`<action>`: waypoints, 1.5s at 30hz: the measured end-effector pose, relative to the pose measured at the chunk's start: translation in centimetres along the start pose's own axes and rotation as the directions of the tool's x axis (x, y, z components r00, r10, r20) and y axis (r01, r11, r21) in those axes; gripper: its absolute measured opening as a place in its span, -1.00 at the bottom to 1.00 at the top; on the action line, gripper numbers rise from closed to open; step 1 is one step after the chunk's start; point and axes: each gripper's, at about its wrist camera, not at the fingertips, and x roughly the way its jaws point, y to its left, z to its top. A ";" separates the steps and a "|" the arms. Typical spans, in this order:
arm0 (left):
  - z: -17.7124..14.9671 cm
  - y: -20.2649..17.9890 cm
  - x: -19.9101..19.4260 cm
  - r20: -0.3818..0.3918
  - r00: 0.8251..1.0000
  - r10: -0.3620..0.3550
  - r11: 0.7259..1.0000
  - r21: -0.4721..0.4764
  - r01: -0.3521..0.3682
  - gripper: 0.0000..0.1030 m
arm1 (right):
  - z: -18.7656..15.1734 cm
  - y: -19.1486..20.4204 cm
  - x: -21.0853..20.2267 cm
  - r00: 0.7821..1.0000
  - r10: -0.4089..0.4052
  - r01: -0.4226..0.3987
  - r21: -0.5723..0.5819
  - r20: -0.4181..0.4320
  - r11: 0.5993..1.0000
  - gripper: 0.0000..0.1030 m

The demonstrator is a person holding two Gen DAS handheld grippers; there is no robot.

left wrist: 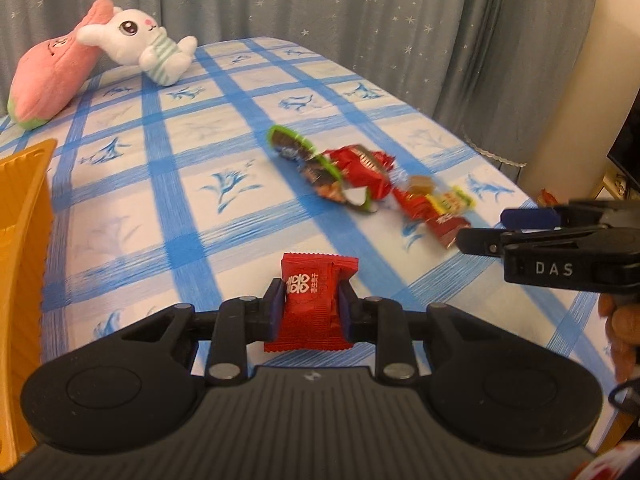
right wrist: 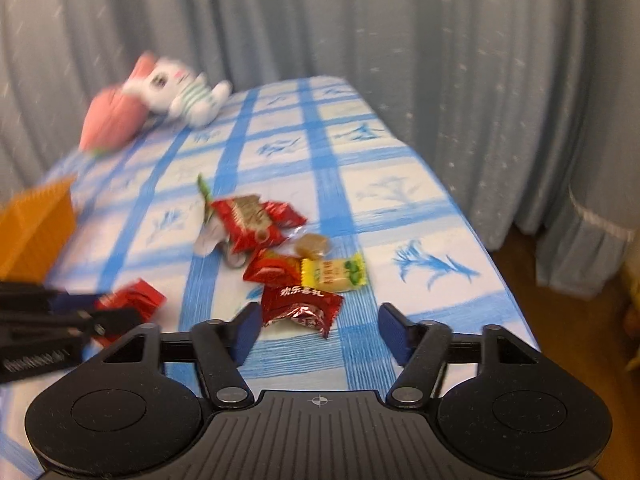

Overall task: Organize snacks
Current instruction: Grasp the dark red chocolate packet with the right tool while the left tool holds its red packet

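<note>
"DAS" on right hand-held gripper [left wrist: 480, 228]; 囍 on red candy pkt [left wrist: 310, 300].

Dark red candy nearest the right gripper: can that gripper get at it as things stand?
Probably yes. The right gripper is open, the dark red candy lies just ahead by its left finger, nothing on top. The yellow candy sits close behind, so it may get nudged.

Left gripper [left wrist: 310, 300] showing matte black body, ribbed top plate, two round side discs, silver rivets at linkage arms, dark blue pads [left wrist: 276, 304] on fingers. Right gripper [right wrist: 318, 330] looking same: black ribbed housing, small crosshair mark, silver rivets, blue pads [right wrist: 246, 332]. White letters "DAS" appearing on its side in left view.
</note>
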 end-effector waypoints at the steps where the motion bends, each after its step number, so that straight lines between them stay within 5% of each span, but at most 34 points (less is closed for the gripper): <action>1: -0.2 0.3 0.0 -0.002 1.000 -0.001 1.000 -0.003 0.001 -0.52 | -0.1 0.4 0.1 1.000 -0.013 0.013 -0.048 -0.006 0.999 0.16; 7: -0.7 1.1 0.3 -0.011 1.000 -0.013 1.000 -0.022 0.013 -0.52 | -0.4 0.3 1.8 0.998 -0.040 0.032 -0.158 -0.047 0.987 0.07; 18: -0.7 1.5 0.4 -0.004 1.000 -0.024 0.999 -0.027 0.024 -0.52 | 1.3 0.4 3.8 0.990 0.118 -0.133 -0.228 -0.078 0.965 -0.16; 21: -0.8 1.5 0.5 -0.005 1.000 -0.021 0.999 -0.027 0.021 -0.50 | 1.2 1.0 3.6 0.988 0.126 -0.143 -0.237 -0.086 0.961 -0.47; 35: -0.9 1.4 1.0 0.001 1.000 -0.007 1.000 -0.012 0.007 -0.40 | 1.0 2.7 3.3 0.985 0.146 -0.164 -0.261 -0.088 0.951 -0.51; 45: -0.5 1.4 0.5 0.013 1.000 0.015 1.000 -0.016 -0.015 -0.52 | 0.8 4.1 2.8 0.986 0.150 -0.165 -0.267 -0.073 0.950 -0.55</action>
